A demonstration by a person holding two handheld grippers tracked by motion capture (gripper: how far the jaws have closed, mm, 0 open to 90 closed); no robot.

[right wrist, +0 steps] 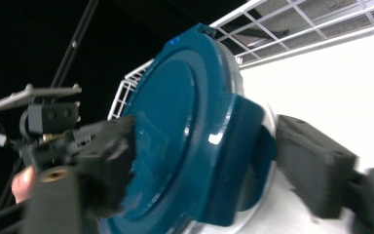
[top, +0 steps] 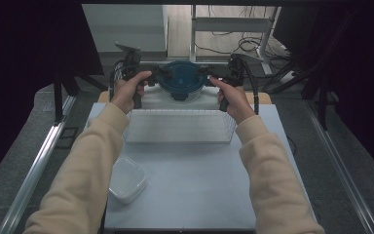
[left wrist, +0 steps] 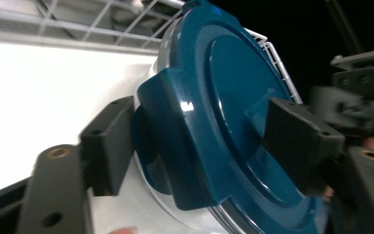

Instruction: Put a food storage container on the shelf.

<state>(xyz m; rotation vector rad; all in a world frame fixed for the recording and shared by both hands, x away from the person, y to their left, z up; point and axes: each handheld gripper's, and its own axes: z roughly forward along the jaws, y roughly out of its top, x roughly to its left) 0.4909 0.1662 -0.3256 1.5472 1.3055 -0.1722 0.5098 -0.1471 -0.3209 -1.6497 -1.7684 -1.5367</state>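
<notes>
A round clear container with a dark blue lid (top: 181, 80) stands at the far side of a white wire basket (top: 180, 127). My left gripper (top: 158, 74) reaches it from the left and my right gripper (top: 205, 74) from the right. In the left gripper view the blue lid (left wrist: 224, 97) sits between the jaws of the left gripper (left wrist: 202, 141), which straddle a side latch flap (left wrist: 175, 146). In the right gripper view the right gripper (right wrist: 214, 163) spans the opposite latch (right wrist: 243, 146); its right pad (right wrist: 316, 165) stands apart from it. Both grippers look open.
A small clear square tub (top: 126, 180) lies on the white table top (top: 199, 195) near its left front. Metal rails run along the floor on both sides. Beyond the table stand a desk frame and loose cables (top: 243, 46).
</notes>
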